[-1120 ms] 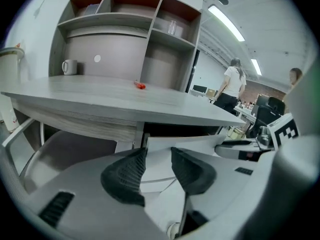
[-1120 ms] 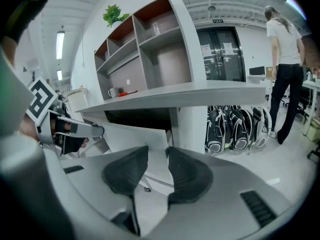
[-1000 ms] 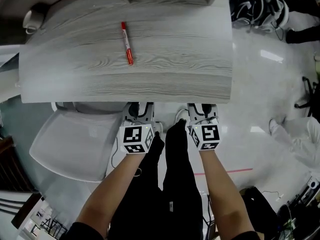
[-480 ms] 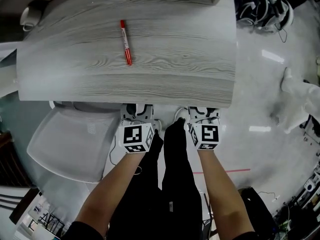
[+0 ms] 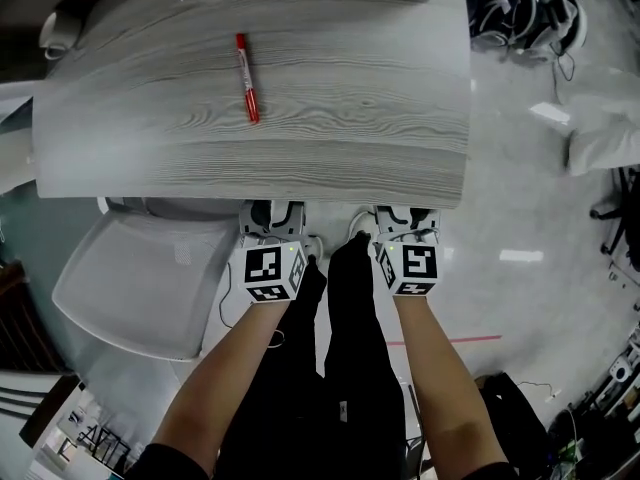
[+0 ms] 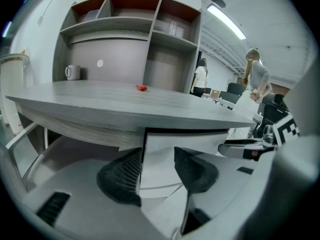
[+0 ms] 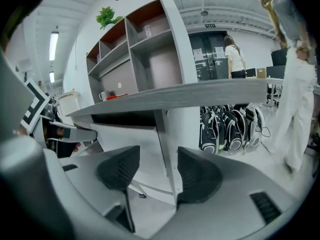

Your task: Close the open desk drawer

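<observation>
The grey wood desk (image 5: 300, 138) fills the head view, and both grippers sit just under its front edge. The white drawer front (image 6: 167, 151) stands under the desktop, seemingly level with the desk's edge; the desktop hides it in the head view. My left gripper (image 5: 272, 214) (image 6: 157, 176) faces the drawer front's left end. Its jaws are opening, and the pads (image 6: 122, 176) press on nothing. My right gripper (image 5: 405, 216) (image 7: 160, 176) faces the drawer front (image 7: 125, 144) and the desk's white side panel (image 7: 167, 144). Its jaws are wide and closing slightly, pressing on nothing.
A red pen (image 5: 245, 78) lies on the desktop. A white chair (image 5: 140, 278) stands under the desk at the left. A shelf unit (image 6: 130, 39) and a mug (image 6: 72, 72) are at the back. Black headsets (image 5: 515, 13) lie on the floor at the right; people (image 7: 290, 84) stand nearby.
Both grippers stay at the desk's front edge, their jaws a little wider apart. The person in white at the right has moved towards the far side.
</observation>
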Available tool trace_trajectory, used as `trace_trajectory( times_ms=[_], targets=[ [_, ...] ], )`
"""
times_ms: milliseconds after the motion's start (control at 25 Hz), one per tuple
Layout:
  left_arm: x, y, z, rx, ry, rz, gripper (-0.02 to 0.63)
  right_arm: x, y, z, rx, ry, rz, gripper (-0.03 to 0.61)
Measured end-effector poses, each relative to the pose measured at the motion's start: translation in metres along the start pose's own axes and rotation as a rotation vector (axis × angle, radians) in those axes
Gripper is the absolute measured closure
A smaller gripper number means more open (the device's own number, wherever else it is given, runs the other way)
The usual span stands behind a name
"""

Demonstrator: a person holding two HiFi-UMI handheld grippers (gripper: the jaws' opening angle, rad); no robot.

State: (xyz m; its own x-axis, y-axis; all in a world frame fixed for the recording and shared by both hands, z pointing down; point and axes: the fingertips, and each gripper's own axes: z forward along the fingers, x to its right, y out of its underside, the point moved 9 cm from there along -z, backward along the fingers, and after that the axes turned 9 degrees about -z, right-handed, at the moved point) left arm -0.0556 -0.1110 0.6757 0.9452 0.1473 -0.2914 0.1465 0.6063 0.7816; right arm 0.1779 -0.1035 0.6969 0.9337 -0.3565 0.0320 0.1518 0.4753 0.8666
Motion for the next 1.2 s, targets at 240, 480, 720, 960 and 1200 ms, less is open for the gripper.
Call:
trace_trajectory(
  times_ms=[240,480,720,960,1200],
  targets=[
    [0.010,0.008,-0.013,-0.008,0.029,-0.012,0.408,-0.016,-0.002,-0.016,0.009,-0.044,-0.016,0.336],
    [0.019,0.014,-0.046,-0.012,0.079,0.017,0.407,-0.028,-0.011,-0.045,0.033,-0.054,-0.025,0.336],
    [0.030,-0.013,-0.085,0.037,0.160,0.055,0.407,-0.045,-0.044,-0.086,0.079,-0.006,-0.023,0.336],
    [0.045,-0.063,-0.140,0.119,0.245,0.068,0.407,-0.064,-0.107,-0.127,0.200,-0.032,-0.033,0.348],
    [0.055,-0.110,-0.194,0.190,0.279,0.045,0.407,-0.080,-0.165,-0.183,0.290,-0.014,-0.057,0.399]
  ],
)
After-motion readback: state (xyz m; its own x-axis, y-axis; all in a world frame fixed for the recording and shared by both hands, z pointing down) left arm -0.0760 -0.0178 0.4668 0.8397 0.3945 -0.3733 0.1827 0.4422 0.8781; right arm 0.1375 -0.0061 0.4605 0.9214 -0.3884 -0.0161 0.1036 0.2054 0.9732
